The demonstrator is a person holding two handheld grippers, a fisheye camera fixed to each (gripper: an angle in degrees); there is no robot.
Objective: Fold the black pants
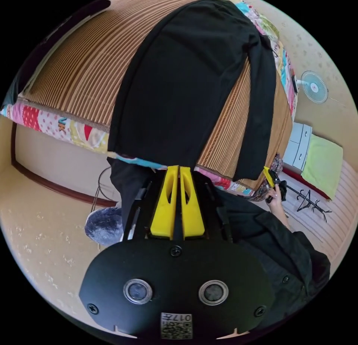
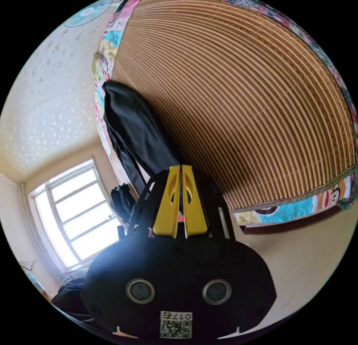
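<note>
Left tool (image 1: 178,168): jaw tips meet the black pants (image 1: 186,83) hem, but whether cloth sits btwn them can't be told. Right tool (image 2: 181,167) tips cover the pants' near end. Person's torso (image 1: 276,244) cut off by the pic edge. Window (image 2: 74,214) glare-washed.

My left gripper (image 1: 178,169) has its yellow fingers (image 1: 164,207) pressed together. My right gripper (image 2: 181,168) is likewise closed, and in the left gripper view my hand (image 1: 275,199) grips it.

Right gripper (image 2: 181,168), jaws closed on black pants (image 2: 140,130), which lie along the edge of the striped mat (image 2: 242,98); window (image 2: 78,218) is nearby.
</note>
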